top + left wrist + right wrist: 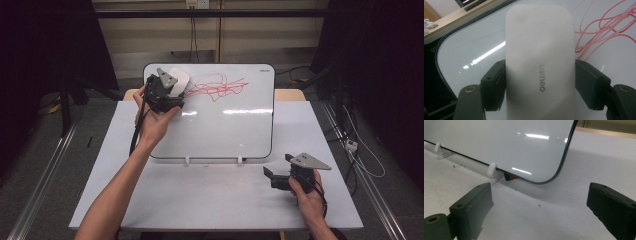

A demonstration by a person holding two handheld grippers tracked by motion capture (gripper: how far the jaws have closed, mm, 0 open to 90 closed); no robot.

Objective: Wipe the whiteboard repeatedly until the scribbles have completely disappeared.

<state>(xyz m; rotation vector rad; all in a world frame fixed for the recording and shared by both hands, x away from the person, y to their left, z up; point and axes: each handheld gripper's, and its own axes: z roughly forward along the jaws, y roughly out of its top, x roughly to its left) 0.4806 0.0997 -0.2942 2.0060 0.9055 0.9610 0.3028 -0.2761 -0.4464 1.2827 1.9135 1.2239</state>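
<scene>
The table point(215, 200) carries the whiteboard point(225, 125), propped on its stand. Red scribble point(220, 86) runs across the whiteboard's top. At its upper left corner the left gripper point(172, 92) clamps the white eraser point(540, 62) against the surface. The right gripper point(275, 176) sits below the whiteboard's lower right corner, jaws wide apart.

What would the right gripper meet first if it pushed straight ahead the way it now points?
Probably the whiteboard: its lower corner stands ahead of the open right gripper, across bare table. Depth is unclear.
</scene>
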